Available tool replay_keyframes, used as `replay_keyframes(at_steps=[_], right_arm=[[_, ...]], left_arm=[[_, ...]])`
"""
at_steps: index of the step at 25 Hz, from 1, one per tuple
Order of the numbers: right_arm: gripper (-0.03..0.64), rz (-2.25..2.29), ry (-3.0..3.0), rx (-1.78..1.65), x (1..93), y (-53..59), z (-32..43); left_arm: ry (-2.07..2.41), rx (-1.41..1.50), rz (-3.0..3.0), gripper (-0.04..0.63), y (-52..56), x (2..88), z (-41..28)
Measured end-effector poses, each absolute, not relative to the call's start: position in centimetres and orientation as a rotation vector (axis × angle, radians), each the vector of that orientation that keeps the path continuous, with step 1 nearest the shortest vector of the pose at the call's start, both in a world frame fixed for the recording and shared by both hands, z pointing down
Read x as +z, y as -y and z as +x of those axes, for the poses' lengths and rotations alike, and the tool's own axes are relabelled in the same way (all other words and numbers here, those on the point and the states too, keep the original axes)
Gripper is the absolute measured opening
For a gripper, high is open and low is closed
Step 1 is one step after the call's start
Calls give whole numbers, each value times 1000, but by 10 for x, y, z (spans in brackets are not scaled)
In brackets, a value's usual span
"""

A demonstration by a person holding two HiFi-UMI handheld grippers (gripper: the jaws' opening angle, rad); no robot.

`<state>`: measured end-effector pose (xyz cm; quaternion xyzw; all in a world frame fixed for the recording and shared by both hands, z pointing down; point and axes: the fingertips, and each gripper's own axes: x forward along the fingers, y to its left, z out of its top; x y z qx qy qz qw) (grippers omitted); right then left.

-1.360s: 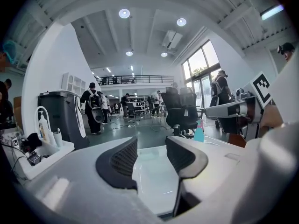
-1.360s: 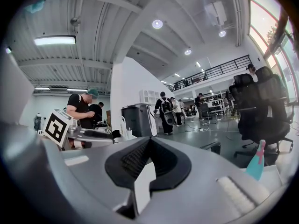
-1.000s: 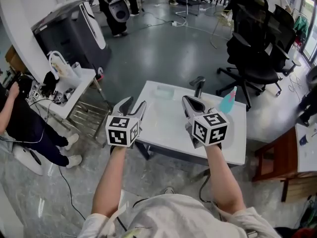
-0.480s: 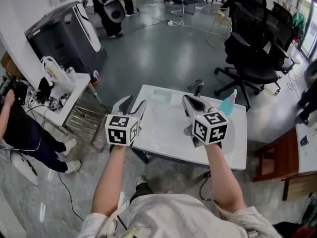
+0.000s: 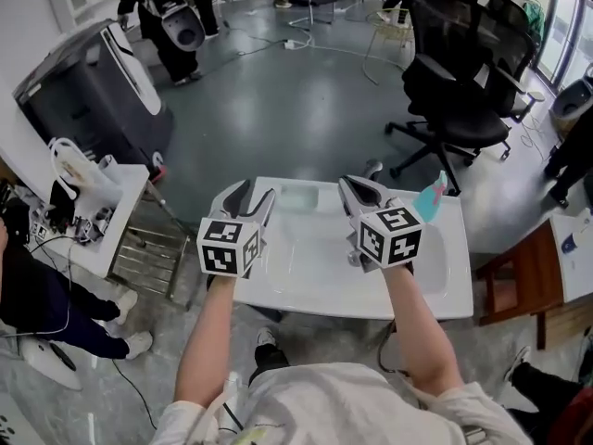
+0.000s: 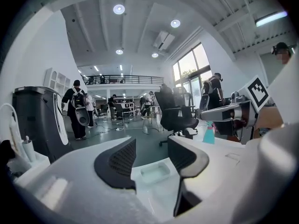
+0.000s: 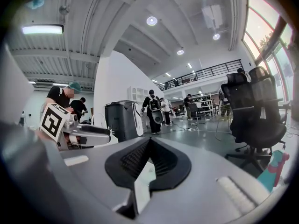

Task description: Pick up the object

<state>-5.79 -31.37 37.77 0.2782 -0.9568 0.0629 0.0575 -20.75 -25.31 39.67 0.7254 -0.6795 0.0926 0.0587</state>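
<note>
A white table (image 5: 324,281) stands in front of me. On its far edge lies a shallow clear tray (image 5: 298,196) (image 6: 155,172). A teal spray bottle (image 5: 429,197) (image 6: 209,133) (image 7: 275,169) stands at the far right corner. My left gripper (image 5: 255,193) (image 6: 152,155) hovers over the table's left part, open and empty, and the tray shows through the gap between its jaws. My right gripper (image 5: 357,185) (image 7: 148,141) hovers just left of the bottle with its jaws meeting at the tips and nothing between them.
Black office chairs (image 5: 454,72) stand beyond the table on the right. A dark grey machine (image 5: 93,82) and a cluttered side table (image 5: 74,211) are on the left. A brown wooden table (image 5: 519,276) is close on the right. People (image 5: 171,17) stand far back.
The table has come closer and now lies more squarely under both grippers. The grippers keep the same pose side by side; jaws unchanged.
</note>
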Motion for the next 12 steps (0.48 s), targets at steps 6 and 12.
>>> replay_keyframes(at_steps=[6,12], right_arm=[[3,978,2859,195,376,336,-92],[3,1099,2814,187,373,348,-118]], left_arm=[[1917,318,2323,219,287,400,-236],[1795,332,2427,219,313,400,-261]])
